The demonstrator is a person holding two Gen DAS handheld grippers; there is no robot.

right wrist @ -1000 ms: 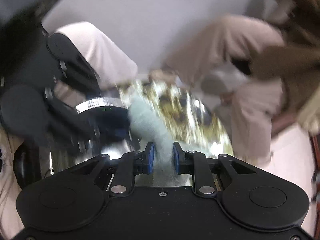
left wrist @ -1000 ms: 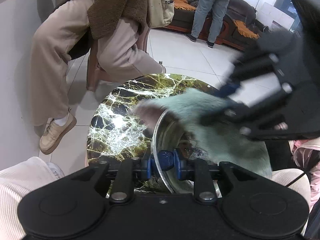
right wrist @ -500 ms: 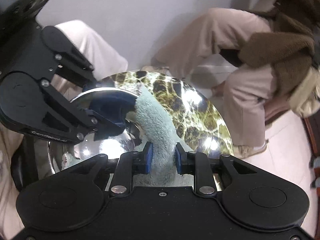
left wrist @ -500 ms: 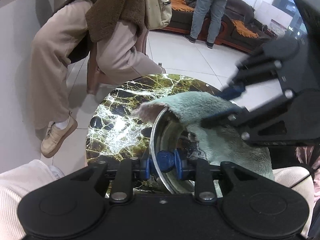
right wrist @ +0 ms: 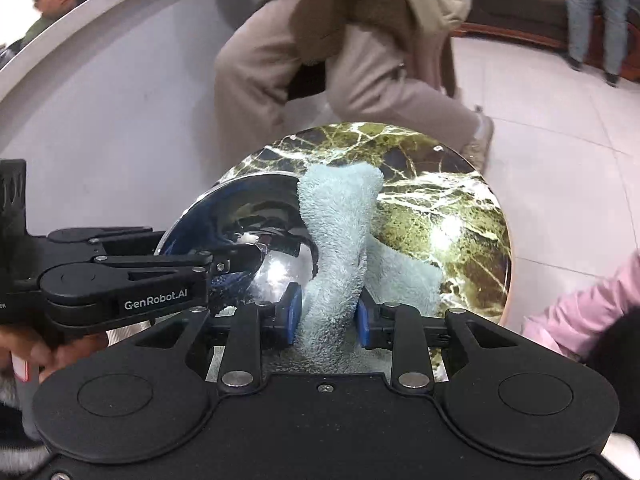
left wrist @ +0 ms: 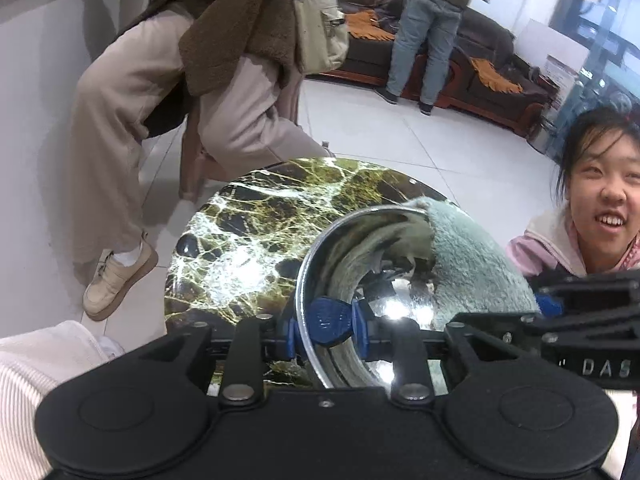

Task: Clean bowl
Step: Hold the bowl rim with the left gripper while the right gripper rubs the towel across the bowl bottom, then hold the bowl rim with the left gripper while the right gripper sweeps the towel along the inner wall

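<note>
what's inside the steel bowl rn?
Part of the light blue towel drapes over the rim into the steel bowl, held by the right gripper. The left gripper clamps the rim. The bare inner wall shows only reflections; whatever lies under the towel is hidden.

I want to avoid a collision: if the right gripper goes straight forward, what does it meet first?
Probably the marble table; the right gripper, shut on the cloth, points past the bowl. Depth is unclear.

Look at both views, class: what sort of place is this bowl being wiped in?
Probably a lobby or reception area, not a kitchen. A dark sofa stands on a white tiled floor, a curved counter runs along the wall, and the bowl sits on a small round marble table.
</note>
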